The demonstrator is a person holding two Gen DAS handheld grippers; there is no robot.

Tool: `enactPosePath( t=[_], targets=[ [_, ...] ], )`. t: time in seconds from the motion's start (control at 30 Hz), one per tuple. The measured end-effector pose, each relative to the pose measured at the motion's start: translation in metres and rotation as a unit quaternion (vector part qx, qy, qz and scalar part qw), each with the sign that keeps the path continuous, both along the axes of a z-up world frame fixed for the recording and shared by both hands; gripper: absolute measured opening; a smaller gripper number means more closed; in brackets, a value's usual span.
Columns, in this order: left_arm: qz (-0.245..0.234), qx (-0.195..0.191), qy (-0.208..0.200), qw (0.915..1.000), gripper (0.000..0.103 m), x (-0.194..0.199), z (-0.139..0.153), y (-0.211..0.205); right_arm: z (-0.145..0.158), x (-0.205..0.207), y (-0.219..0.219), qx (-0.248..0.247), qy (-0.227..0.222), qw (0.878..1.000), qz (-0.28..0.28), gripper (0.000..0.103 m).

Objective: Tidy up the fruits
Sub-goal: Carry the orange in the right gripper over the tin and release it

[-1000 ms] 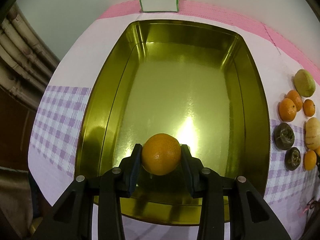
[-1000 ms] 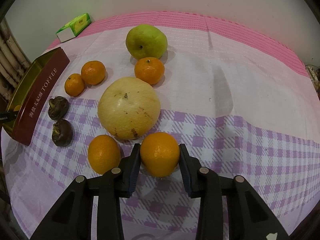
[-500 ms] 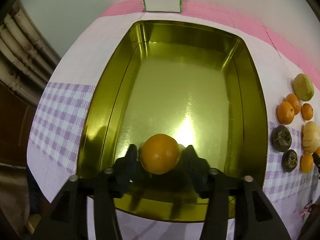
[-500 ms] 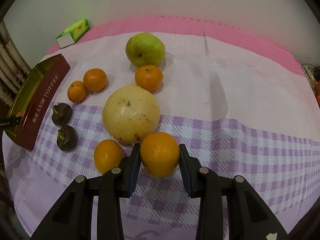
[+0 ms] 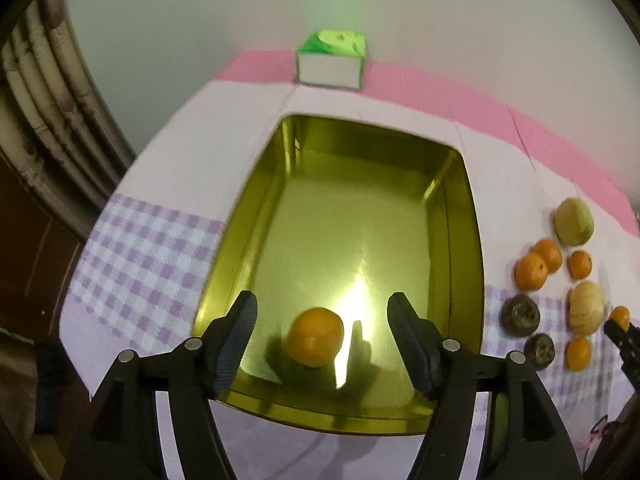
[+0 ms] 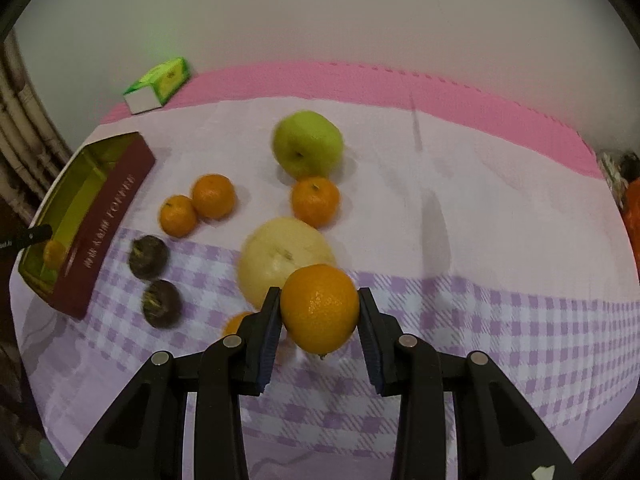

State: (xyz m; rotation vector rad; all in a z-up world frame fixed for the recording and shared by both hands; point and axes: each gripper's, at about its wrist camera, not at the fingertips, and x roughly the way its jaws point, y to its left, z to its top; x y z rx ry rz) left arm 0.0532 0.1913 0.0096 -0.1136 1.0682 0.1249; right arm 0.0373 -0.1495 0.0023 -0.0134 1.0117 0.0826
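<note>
One orange [image 5: 316, 337] lies on the floor of the gold tin [image 5: 464, 248], near its front wall. Above it my left gripper [image 5: 322, 338] is opening, its pads well clear of the fruit on both sides. My right gripper [image 6: 319, 320] is shut on another orange [image 6: 319, 307] and holds it lifted off the checked cloth. Under and behind that orange lie a pale yellow pear [image 6: 280, 258], a green apple [image 6: 308, 143], three small oranges [image 6: 315, 201] and two dark brown fruits [image 6: 148, 257]. The tin [image 6: 104, 216] shows at the far left of the right wrist view.
A green and white carton [image 5: 331, 65] stands behind the tin at the pink strip of cloth. The loose fruit [image 5: 532, 270] lies to the right of the tin. Pipes and a dark wall edge [image 5: 48, 128] run past the table's left side.
My left gripper let go of its orange, spread its jaws and rose; the orange now rests in the tin. My right gripper lifted its orange off the cloth.
</note>
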Motion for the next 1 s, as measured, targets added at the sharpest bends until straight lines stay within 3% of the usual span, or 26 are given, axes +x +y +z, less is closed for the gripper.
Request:
enactPosePath(
  t=[0.3,0.63,1.0],
  targets=[
    [0.061,-0.004,-0.011,0.9981,0.07,-0.004,0.016,0.04,0.024,0.011,0.077,0.011,-0.013,0.995,0.1,0.034],
    [0.152,-0.007,-0.008,0.9884,0.07,-0.032,0.016,0.09,0.032,0.014,0.181,0.025,-0.017,0.973,0.227,0.034],
    [0.176,0.003,-0.005,0.9844,0.07,-0.032,0.012,0.1,-0.004,0.032,0.24,0.001,0.021,0.958,0.285,0.034]
  ],
)
